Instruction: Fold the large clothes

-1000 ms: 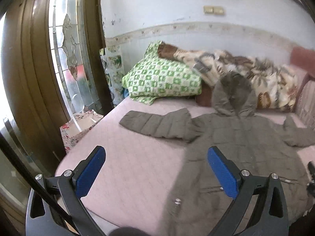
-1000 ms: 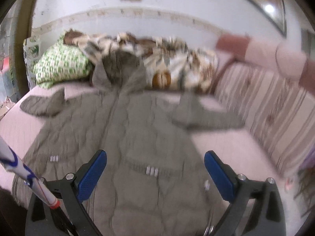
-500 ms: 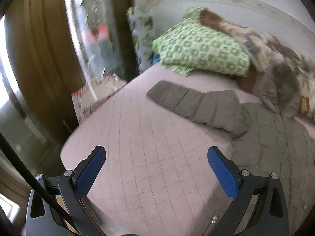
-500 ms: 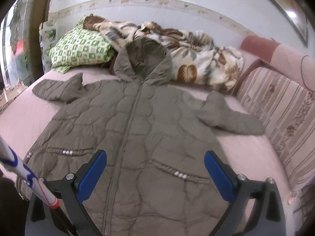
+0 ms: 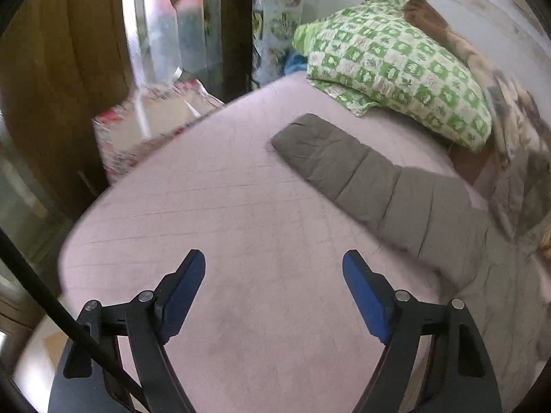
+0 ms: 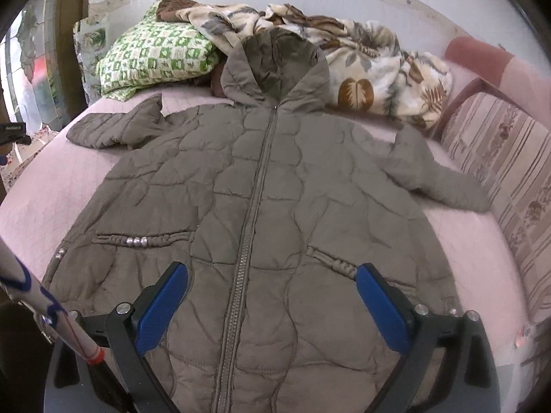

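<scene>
Coat: an olive-grey quilted hooded coat (image 6: 261, 206) lies flat, front up and zipped, on a pale pink quilted bed cover (image 6: 44, 186); it fills the middle of the right wrist view, hood at the top centre, sleeves spread to either side.
Coat sleeve: in the left wrist view one sleeve (image 5: 351, 168) runs from centre frame toward the right edge, flat on the bed cover (image 5: 241, 206).
Left gripper (image 5: 273, 275): low centre, over bare cover; its blue-padded fingers (image 5: 182, 289) stand apart and are closing, with nothing between them, and the sleeve lies well clear, up and to the right.
Right gripper (image 6: 272, 296): low centre, above the coat's lower front; its blue fingers (image 6: 162, 306) stand wide apart, gripping nothing; whether the tips brush the fabric is hard to judge.
Surroundings: a green-and-white checked pillow (image 6: 155, 55) sits upper left, a cream leaf-print blanket (image 6: 372, 65) upper right behind the hood.
</scene>
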`<state>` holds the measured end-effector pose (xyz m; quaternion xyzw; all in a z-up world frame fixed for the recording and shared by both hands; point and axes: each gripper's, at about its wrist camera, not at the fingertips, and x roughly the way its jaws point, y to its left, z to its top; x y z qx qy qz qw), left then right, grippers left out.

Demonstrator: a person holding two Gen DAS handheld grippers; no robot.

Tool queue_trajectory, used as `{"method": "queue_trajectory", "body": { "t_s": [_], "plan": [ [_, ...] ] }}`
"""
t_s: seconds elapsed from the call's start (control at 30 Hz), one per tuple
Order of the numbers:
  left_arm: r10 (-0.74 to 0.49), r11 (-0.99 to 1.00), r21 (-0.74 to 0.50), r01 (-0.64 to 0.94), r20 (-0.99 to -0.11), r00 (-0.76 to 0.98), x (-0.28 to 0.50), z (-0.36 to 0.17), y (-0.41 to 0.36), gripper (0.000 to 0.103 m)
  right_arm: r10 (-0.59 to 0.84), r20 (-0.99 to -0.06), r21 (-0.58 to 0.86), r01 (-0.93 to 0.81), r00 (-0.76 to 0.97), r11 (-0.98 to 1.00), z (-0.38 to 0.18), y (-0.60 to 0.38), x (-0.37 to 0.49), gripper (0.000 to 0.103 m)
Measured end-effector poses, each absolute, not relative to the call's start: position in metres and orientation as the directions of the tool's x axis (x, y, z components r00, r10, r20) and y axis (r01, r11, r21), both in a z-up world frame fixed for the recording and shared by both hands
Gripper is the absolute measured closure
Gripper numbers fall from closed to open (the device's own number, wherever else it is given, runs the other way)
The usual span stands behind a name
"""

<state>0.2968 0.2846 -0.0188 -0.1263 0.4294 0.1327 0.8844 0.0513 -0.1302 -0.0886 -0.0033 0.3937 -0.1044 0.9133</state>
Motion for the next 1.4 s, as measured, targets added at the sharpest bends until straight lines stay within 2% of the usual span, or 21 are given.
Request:
{"method": "queue_trajectory", "body": {
  "t_s": [0.27,0.37,0.47,0.73,0.8,0.83,0.87,1.0,1.17,1.27,1.4],
  "plan": [
    [-0.171,0.831,-0.428,-0.356,-0.805,0.568,0.402,-0.082,0.323,0.021,-0.241,-0.746,-0.117,0.234,0.621,0.965,-0.100,-0.140,0.073,0.003],
    [-0.231,0.782,-0.494,-0.381,-0.797,0.558,0.432,-0.108,0.333,0.022,-0.261,-0.755,-0.130,0.254,0.601,0.959,-0.104,-0.146,0.080,0.003],
    [-0.258,0.755,-0.530,-0.387,-0.782,0.568,0.453,-0.124,0.339,0.022,-0.282,-0.765,-0.142,0.275,0.579,0.951,-0.107,-0.152,0.090,0.003],
    [-0.218,0.753,-0.527,-0.393,-0.764,0.607,0.500,-0.131,0.346,0.022,-0.326,-0.767,-0.191,0.289,0.552,0.938,-0.114,-0.158,0.110,0.003],
    [-0.185,0.772,-0.487,-0.408,-0.787,0.589,0.509,-0.131,0.342,0.038,-0.349,-0.772,-0.220,0.291,0.531,0.931,-0.119,-0.161,0.114,0.003],
    [-0.174,0.793,-0.455,-0.405,-0.806,0.566,0.514,-0.132,0.336,0.067,-0.357,-0.773,-0.229,0.294,0.525,0.928,-0.121,-0.161,0.115,0.003],
    [-0.174,0.814,-0.426,-0.395,-0.827,0.534,0.519,-0.134,0.331,0.081,-0.362,-0.775,-0.230,0.302,0.518,0.925,-0.122,-0.165,0.116,0.004],
    [-0.126,0.859,-0.363,-0.360,-0.832,0.540,0.512,-0.114,0.314,0.089,-0.350,-0.783,-0.195,0.332,0.514,0.923,-0.122,-0.178,0.112,0.006],
    [-0.119,0.932,-0.304,-0.199,-0.773,0.623,0.485,-0.040,0.257,0.092,-0.326,-0.772,-0.160,0.330,0.546,0.930,-0.117,-0.184,0.103,0.009],
    [-0.193,0.953,-0.299,-0.045,-0.716,0.671,0.457,0.010,0.201,0.093,-0.308,-0.770,-0.130,0.336,0.558,0.933,-0.116,-0.188,0.096,0.009],
    [-0.313,0.941,-0.317,0.120,-0.676,0.667,0.416,0.044,0.127,0.093,-0.294,-0.767,-0.085,0.364,0.570,0.927,-0.111,-0.199,0.081,0.009]
  ]
}}
